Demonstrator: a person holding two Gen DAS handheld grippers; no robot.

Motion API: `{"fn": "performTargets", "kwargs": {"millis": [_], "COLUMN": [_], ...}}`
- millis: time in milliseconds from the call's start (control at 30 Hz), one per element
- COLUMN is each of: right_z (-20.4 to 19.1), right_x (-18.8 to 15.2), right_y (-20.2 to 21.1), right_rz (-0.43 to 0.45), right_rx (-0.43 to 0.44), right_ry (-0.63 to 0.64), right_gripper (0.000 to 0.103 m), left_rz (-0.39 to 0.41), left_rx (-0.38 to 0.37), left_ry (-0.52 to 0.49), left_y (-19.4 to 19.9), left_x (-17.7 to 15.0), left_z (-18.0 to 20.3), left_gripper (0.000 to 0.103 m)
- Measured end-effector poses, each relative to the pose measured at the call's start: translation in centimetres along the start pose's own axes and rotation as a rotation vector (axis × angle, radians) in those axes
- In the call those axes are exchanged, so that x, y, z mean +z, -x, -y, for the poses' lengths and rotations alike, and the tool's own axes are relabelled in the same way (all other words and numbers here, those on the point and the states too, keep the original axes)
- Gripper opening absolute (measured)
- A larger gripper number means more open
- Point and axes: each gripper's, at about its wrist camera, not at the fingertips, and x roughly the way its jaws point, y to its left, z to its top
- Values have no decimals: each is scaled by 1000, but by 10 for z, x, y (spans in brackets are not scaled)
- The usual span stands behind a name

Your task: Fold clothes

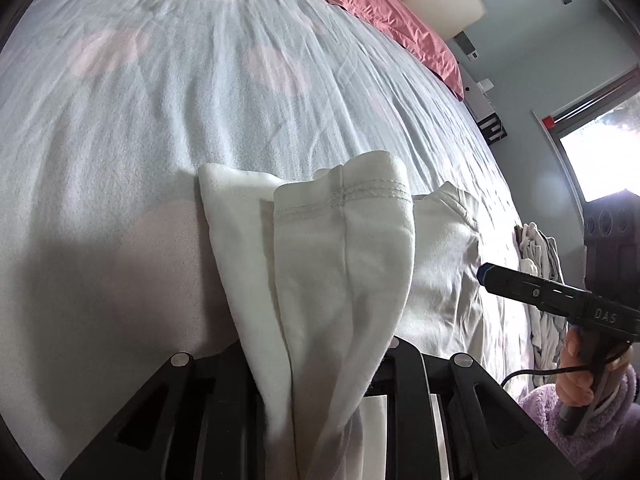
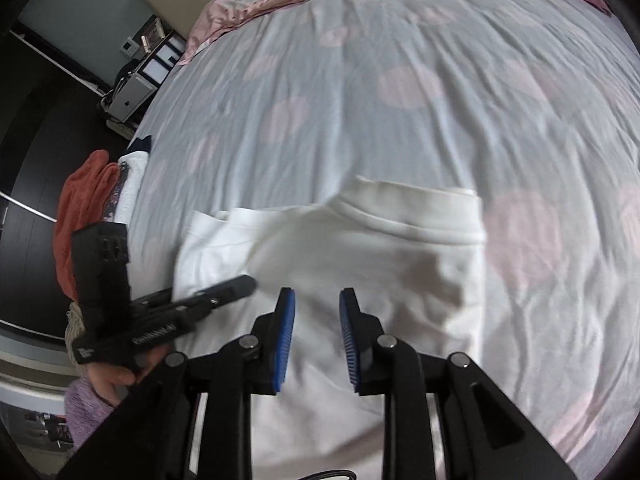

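We take the white garment (image 2: 360, 264) as our landmark: it lies on the bedspread (image 2: 400, 60), the pale blue one with pink spots, partly gathered into a rough rectangle but not yet a tidy fold.

Our left gripper (image 1: 320, 396) has a bunched, hemmed end of that garment running down between its fingers. The cloth hides the pads, so we judge it clamped on the fabric, though the view there is poor. From the other camera, this gripper reaches in at the garment's left edge.

Our right gripper (image 2: 317, 340) hovers over the near part of the garment, its blue pads (image 2: 286, 336) a narrow gap apart with nothing between them.

Left of the garment sits a stack of folded clothes (image 2: 92, 200), orange and white among them. In the left wrist view, a loose heap of light clothes (image 1: 540, 280) lies beyond the garment's right side.

As we judge it, some pieces are done, this one is mid-fold and needs its held end laid over and smoothed, and the heap is still to come.
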Motion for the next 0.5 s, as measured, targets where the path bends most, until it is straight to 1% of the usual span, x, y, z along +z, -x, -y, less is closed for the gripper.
{"fn": "performTargets", "kwargs": {"millis": [67,167,233,300,367,467,500], "right_z": [25,57,73,85,94,107,109], "right_x": [-8,-14,-16,-17,-19,-19,-17], "right_y": [8,12,11,6,0,-8,-10], "right_rz": [23,44,51,46,46,56,62], "right_rx": [-19,-15,-5,18,61,142,168], "right_ry": [-35,-94,-122,-134,-141,-150,-157], "right_gripper": [33,43,47,47,49,50,50], "left_rz": [-8,-12,-12,-11,-7,0,3], "left_rx": [-25,-75,-110,-132,-123,-84,-81], "left_ry": [14,60,93,125,114,64,62], "left_y": [2,1,-2,-9,-13,-17,-17], "left_x": [-1,3,6,11,14,13,13], "left_z": [-2,-7,-11,-9,-3,8,9], "left_gripper": [33,34,34,34,35,35,35]}}
